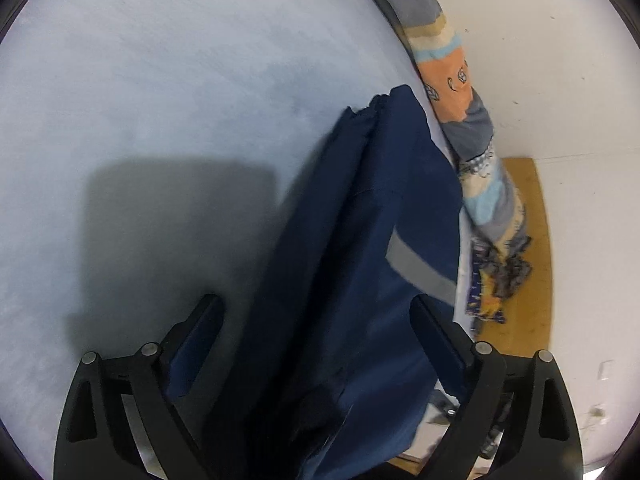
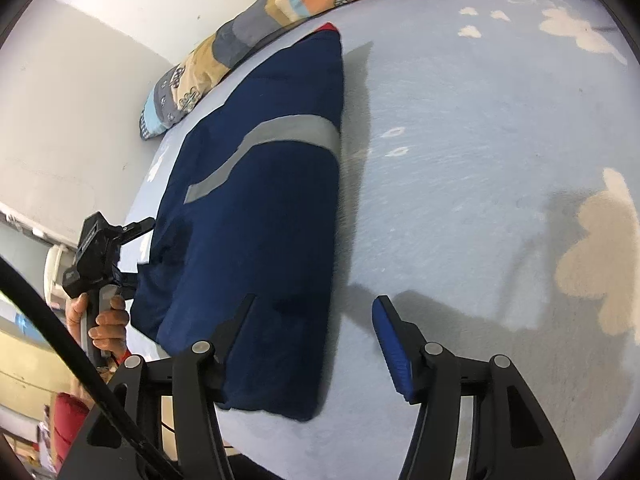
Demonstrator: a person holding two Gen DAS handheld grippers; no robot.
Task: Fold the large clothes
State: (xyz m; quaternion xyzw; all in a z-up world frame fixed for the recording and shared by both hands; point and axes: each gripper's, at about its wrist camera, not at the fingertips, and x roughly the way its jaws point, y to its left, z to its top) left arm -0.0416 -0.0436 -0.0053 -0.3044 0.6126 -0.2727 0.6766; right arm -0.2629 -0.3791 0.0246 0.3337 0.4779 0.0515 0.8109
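Patchwork quilt beside navy garment

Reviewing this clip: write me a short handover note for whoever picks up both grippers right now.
Left gripper: jaws wide open, navy fabric lying between them, not pinched.
Right gripper: jaws open over the near corner of the navy garment and the bed sheet, nothing held.
Garment: folded into a long narrow bundle on the sheet, grey reflective stripe on top, beside the patterned quilt.
Done: lengthwise folds.
Left: probably fold it across to shorten it, then tidy the edges.
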